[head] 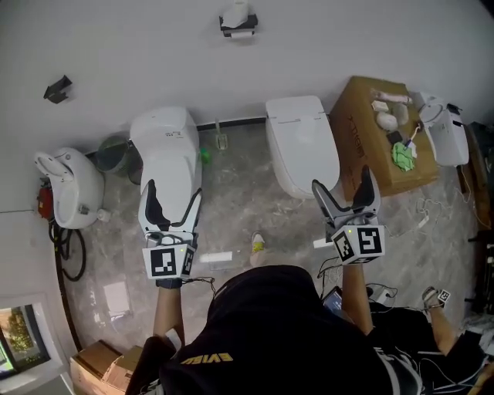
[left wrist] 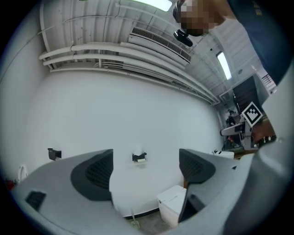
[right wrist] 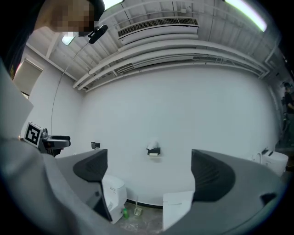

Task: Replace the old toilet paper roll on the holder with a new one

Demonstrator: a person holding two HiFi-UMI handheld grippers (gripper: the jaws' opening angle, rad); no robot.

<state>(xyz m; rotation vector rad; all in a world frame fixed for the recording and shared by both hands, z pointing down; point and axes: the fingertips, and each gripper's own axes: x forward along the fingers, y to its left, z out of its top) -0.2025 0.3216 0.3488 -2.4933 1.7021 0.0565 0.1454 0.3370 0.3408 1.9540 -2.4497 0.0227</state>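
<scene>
Holder [head: 238,23] sits on the wall. Left gripper [head: 174,193] and right gripper [head: 342,183] are both well short of it, jaws spread, nothing between them.

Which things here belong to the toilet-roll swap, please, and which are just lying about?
Job: toilet paper holder on the wall; left gripper and right gripper, both open, empty.
Lying about: left toilet; right toilet; cardboard box; green bottle.
</scene>
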